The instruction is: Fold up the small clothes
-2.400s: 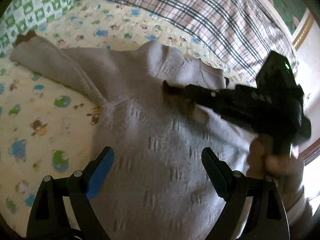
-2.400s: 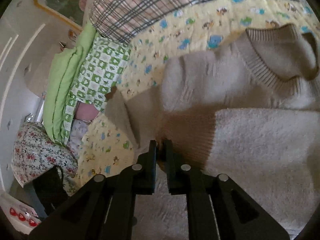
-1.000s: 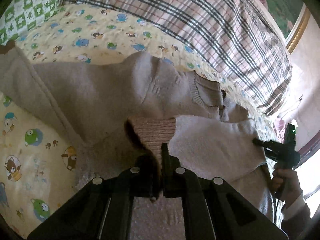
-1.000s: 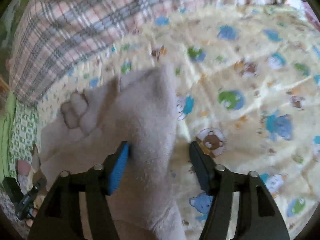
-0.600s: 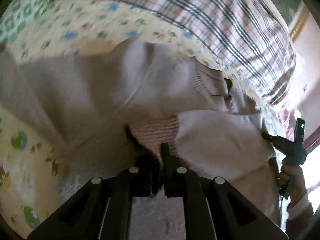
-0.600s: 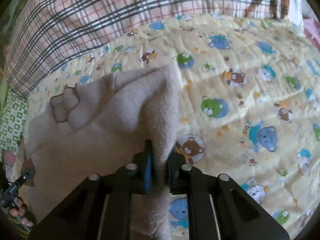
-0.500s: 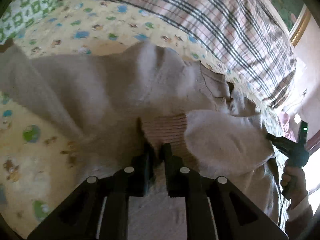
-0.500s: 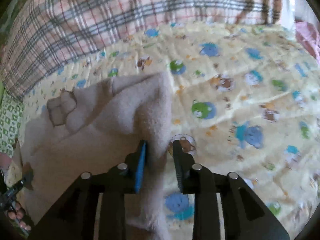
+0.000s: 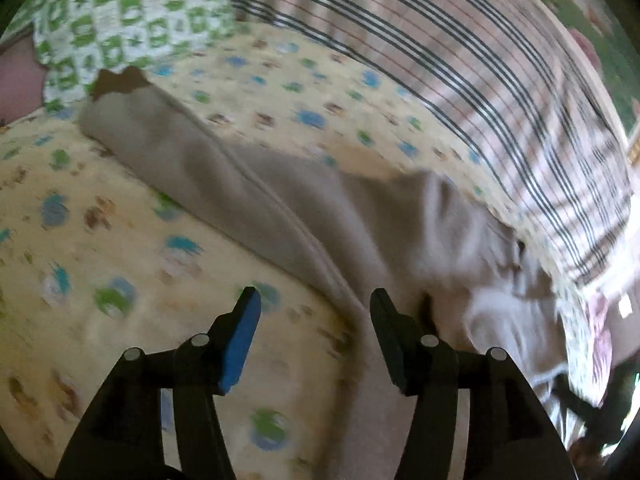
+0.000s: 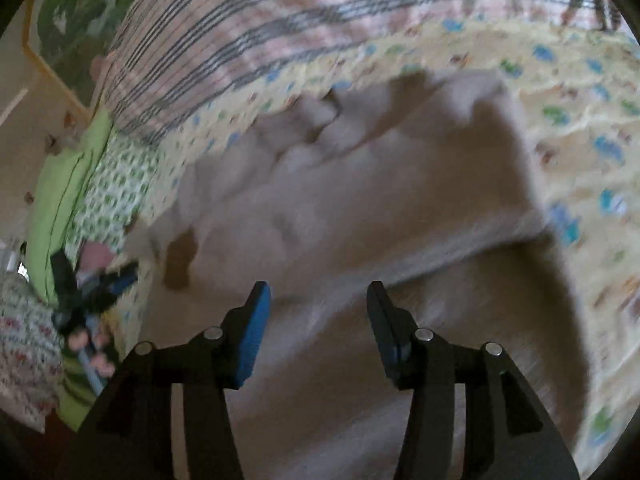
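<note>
- Left wrist view, nearest: the left hand-held gripper [image 9: 312,320] has its jaws apart and opening, with nothing pressed between them. The blue pad of one finger [image 9: 240,344] stands over the yellow printed sheet [image 9: 120,248]; the other finger is at the edge of the beige sweater [image 9: 280,192].
- Behind the jaws, the sweater lies across the bed, on the sheet. One sleeve runs out to the upper left and ends in a dark brown cuff [image 9: 120,82].
- To the right, the sweater's body is bunched and folded over itself; blur hides the detail of the folds.
- Farther back lie a green-and-white checked pillow [image 9: 132,12] at upper left and a plaid blanket [image 9: 460,52] across the top.
- Right wrist view, nearest: the right hand-held gripper [image 10: 318,320] also has its jaws apart and opening, empty, hovering over the pale body of the sweater [image 10: 360,200]. Whether the tips touch the cloth cannot be told.
- Beyond the jaws, a folded layer of the sweater lies on top of the rest, its edge running across just past the fingertips.
- At the left edge, a person's hand [image 10: 88,352] holds the other gripper beside the bed; it is too blurred to read.
- Farthest are the yellow sheet at right, the plaid blanket along the top, and a bright green cushion [image 10: 60,200] at left.
</note>
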A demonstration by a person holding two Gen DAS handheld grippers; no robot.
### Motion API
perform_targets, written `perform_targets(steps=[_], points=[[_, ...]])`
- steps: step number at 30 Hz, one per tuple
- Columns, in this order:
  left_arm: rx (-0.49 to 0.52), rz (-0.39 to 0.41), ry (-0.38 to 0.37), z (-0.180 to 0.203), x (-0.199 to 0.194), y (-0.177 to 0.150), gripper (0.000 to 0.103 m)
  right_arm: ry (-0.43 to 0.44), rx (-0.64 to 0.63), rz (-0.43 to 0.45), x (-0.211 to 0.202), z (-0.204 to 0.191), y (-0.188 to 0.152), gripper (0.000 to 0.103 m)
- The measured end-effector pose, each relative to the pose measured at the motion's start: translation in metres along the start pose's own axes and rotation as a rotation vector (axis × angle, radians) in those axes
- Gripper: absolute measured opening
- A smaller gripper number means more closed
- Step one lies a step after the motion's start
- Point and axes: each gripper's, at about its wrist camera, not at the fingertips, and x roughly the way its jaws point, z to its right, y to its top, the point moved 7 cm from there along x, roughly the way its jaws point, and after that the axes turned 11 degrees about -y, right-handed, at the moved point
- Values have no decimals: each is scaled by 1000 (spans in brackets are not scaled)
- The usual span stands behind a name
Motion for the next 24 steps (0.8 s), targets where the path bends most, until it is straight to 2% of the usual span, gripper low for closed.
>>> perform_targets(steps=[7, 11, 15, 16, 18, 19, 20, 21, 24], points=[[-18, 53, 168, -54, 7, 80, 81, 27, -25, -54, 6, -23, -25, 51], [-45, 43, 315, -96, 29, 131, 82, 43, -54, -80, 5, -34, -35, 51], [-163, -19, 396, -148, 57, 160, 82, 52, -59, -87, 1, -38, -41, 51], [-187, -28, 407, -160, 62, 164, 79, 51, -56, -90, 1, -39, -43, 51], [-184, -20, 434, -172, 65, 169, 67, 55, -48, -101, 2, -38, -47, 51], [-157, -15, 447, -172, 66, 172, 43, 52, -44, -106, 2, -38, -48, 51], [-135, -15, 427, -169, 67, 174, 17, 51, -42, -108, 3, -39, -48, 51], [-119, -13, 396, -165, 67, 175, 11, 52, -41, -109, 2, -40, -49, 51], [-61, 30, 331, -144, 55, 173, 8, 61, -34, -103, 1, -41, -50, 51]])
